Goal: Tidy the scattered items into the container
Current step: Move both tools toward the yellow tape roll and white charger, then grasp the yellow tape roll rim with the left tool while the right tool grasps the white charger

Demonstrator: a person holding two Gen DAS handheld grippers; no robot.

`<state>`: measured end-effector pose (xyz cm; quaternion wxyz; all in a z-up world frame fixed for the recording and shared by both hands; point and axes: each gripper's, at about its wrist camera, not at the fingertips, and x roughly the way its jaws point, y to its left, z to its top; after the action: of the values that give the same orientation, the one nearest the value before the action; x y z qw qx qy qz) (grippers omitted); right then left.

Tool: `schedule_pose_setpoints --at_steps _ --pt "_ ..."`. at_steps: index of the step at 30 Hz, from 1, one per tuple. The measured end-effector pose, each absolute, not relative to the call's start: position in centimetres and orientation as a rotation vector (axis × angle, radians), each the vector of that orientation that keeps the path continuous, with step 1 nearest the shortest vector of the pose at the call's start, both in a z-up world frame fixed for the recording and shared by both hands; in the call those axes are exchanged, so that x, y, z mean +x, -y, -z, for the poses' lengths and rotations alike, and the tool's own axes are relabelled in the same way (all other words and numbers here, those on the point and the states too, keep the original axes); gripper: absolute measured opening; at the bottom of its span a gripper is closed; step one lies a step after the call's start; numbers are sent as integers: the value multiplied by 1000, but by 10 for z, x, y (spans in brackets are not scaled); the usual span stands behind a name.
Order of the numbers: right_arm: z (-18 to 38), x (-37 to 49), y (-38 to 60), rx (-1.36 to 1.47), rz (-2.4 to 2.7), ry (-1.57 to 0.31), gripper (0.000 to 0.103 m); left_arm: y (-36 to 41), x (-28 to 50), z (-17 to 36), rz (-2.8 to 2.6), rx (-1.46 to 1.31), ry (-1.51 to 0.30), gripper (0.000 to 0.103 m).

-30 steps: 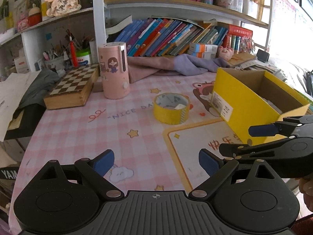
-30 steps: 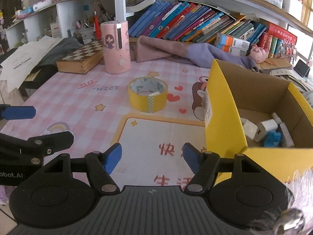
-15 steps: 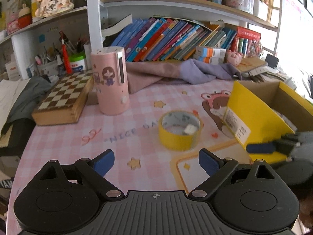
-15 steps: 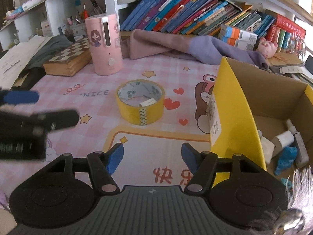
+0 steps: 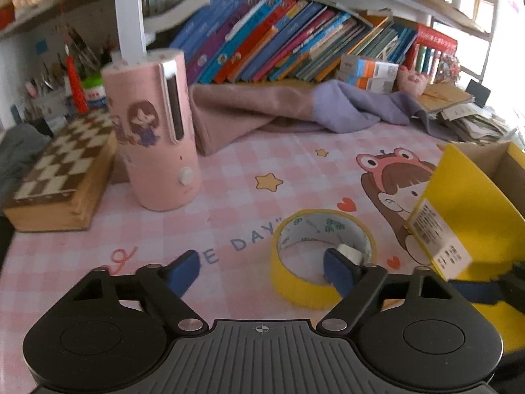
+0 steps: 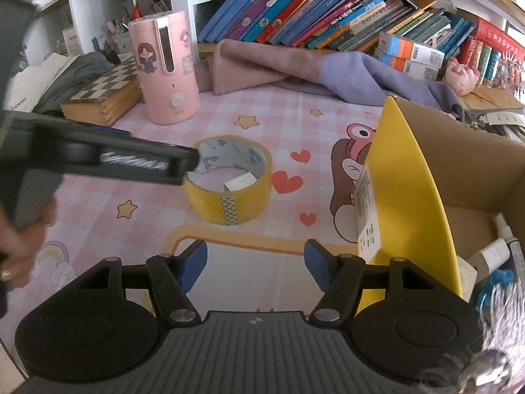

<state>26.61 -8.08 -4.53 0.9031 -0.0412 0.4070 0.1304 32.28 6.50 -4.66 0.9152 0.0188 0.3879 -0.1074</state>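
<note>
Since a second ago the left gripper (image 5: 261, 271) has travelled across the pink checked tablecloth (image 5: 229, 193) to the yellow tape roll (image 5: 323, 256), which was then far ahead of it and now sits right at its fingers. Its jaws are closing: the right-hand blue pad (image 5: 338, 274) is inside the ring by the loose tape end, and the left pad (image 5: 183, 272) is outside, well clear of the wall at about 9 o'clock, so nothing is pinched yet.

Lying flat on the tablecloth, the roll has its hole facing straight up and its axis vertical; being round, it has no long axis across the table. In the right wrist view the roll (image 6: 229, 187) lies at 12 o'clock from the right gripper (image 6: 256, 264), whose fingers stand apart over bare cloth with nothing between them, and the left tool reaches in from 9 o'clock over the roll's rim.

At 3 o'clock from the roll stands the yellow cardboard box (image 6: 410, 197), open at the top, its near flap raised. Inside, at the lower right, lie a small white bottle (image 6: 489, 252), a blue item (image 6: 498, 279) and other pale pieces too cut off to name.
</note>
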Motion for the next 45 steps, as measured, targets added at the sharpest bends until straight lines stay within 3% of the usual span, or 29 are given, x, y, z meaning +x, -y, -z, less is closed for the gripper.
schedule_pose_setpoints --at_steps 6,8,10,12,27,45 --pt "50 275 80 -84 -273 -856 64 -57 348 69 223 49 -876 40" --pt "51 277 80 -84 -273 -861 64 -57 352 74 227 38 -888 35" --pt "52 279 80 -81 -272 -865 64 -55 354 75 246 29 -890 19" --pt "53 281 80 -78 -269 -869 64 -52 353 74 254 44 -887 11" --pt "58 299 68 -64 -277 -849 64 -116 310 22 155 -171 -786 10" --pt "71 330 57 -18 -231 -853 64 -179 240 29 -37 -292 -852 10"
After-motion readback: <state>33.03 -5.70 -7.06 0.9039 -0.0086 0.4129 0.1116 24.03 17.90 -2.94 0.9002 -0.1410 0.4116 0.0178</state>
